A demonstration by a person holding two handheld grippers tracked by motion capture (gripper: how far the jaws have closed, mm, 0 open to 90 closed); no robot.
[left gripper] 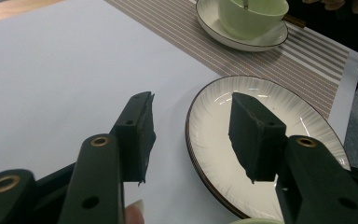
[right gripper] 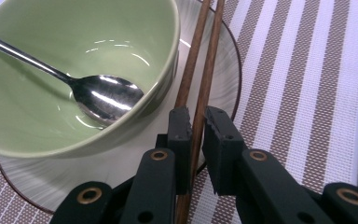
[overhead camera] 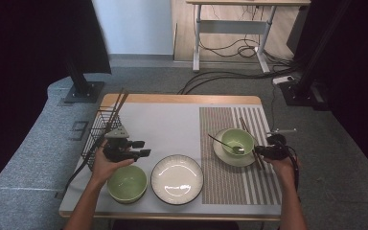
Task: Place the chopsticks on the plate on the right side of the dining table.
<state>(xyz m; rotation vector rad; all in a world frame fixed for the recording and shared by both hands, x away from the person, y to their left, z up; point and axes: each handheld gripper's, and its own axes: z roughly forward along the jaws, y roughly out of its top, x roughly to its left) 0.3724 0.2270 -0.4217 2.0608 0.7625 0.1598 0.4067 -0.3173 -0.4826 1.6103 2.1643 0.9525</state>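
Closing my right gripper (right gripper: 193,128) on chopsticks (right gripper: 200,60) beside bowl (right gripper: 74,74); lift not yet begun; left gripper (left gripper: 191,135) hanging released, empty.

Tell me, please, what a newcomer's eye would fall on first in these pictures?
Probably the right gripper, its jaws closed around a pair of chopsticks that lean on the saucer on the striped mat. Beside them, a spoon rests in the green bowl. The left gripper hovers open by the empty plate, near a second bowl.
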